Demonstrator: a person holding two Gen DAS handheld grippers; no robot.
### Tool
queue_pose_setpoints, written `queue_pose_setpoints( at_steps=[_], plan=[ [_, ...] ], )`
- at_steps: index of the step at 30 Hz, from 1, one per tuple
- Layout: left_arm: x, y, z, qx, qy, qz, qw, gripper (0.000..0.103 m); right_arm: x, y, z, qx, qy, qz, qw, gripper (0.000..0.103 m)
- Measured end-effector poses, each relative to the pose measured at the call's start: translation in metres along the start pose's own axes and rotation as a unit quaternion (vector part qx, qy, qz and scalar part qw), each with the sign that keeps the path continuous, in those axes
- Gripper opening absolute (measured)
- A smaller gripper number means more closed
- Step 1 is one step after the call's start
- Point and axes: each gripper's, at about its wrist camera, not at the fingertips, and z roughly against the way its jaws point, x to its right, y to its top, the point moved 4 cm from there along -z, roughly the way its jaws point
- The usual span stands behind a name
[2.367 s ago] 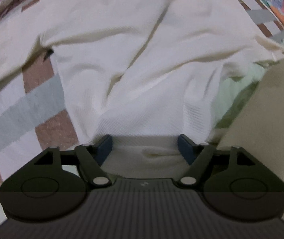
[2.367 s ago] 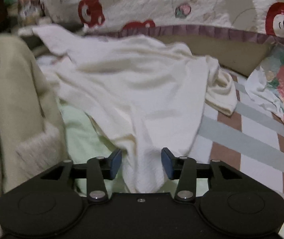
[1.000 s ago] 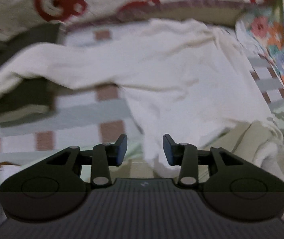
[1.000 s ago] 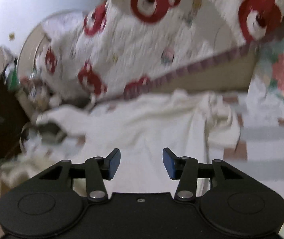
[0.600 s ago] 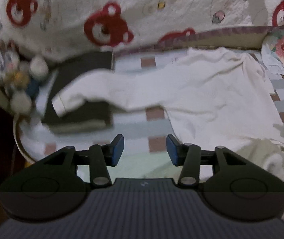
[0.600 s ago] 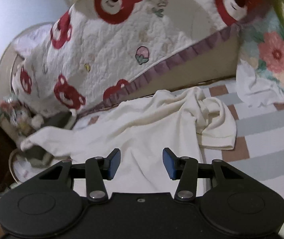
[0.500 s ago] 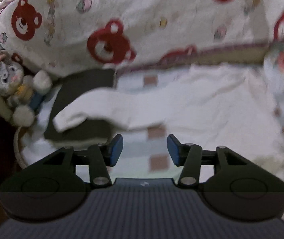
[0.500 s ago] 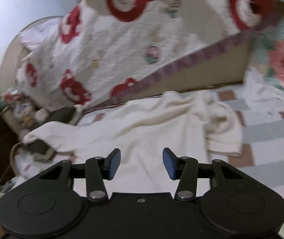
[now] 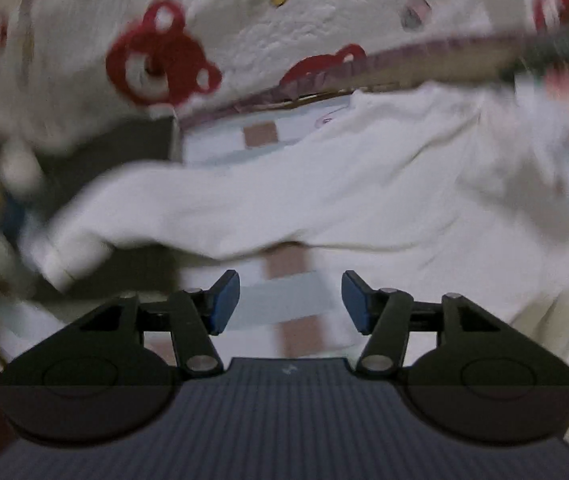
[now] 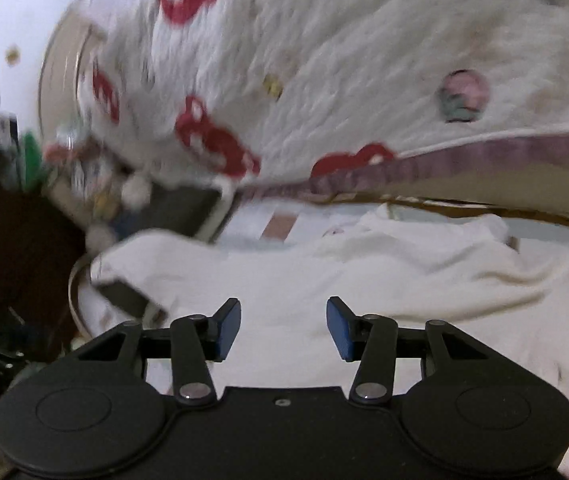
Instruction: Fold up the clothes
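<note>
- A cream long-sleeved top [image 9: 364,184] is seen spread across the checked bed sheet [image 9: 262,136], its body lying toward the right and one sleeve [image 9: 132,216] stretched out to the left, the cuff end resting on a dark flat object [image 10: 124,300] at the bed's edge.
- The left gripper [image 9: 290,300] is held above the sheet just short of the sleeve, its blue pads set wide apart with nothing between them.
- The right gripper [image 10: 283,328] is held over the body of the top, likewise parted and holding nothing.
- The fabric is judged soft, light and limp (it drapes and wrinkles freely), so it would sag and bunch when lifted; a firm pinch at a cuff, hem or shoulder seam would be the likeliest place to take hold.
- No folds can be made out in the garment, though both views are blurred.
- A bear-print quilt [image 10: 324,80] is piled behind the top.
- No containers are seen.
</note>
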Motion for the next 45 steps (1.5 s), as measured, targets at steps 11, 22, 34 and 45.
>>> queue_pose_setpoints(
  at_steps=[11, 22, 34, 45],
  plan=[
    [-0.018, 0.099, -0.189, 0.041, 0.027, -0.089, 0.9948, 0.064, 0.052, 0.098, -0.133, -0.189, -0.225, 0.182, 0.939, 0.032],
    [-0.039, 0.185, -0.328, 0.034, -0.081, -0.090, 0.9921, 0.061, 0.175, 0.115, -0.193, -0.266, -0.197, 0.175, 0.927, 0.036],
    [-0.024, 0.200, -0.335, 0.042, -0.225, -0.019, 0.9733, 0.045, 0.222, 0.114, -0.167, -0.113, -0.207, 0.049, 0.971, 0.041],
    [0.089, 0.271, -0.391, 0.039, -0.296, -0.026, 0.9542, 0.051, 0.171, 0.109, -0.107, -0.073, -0.349, 0.185, 0.916, 0.040]
  ],
)
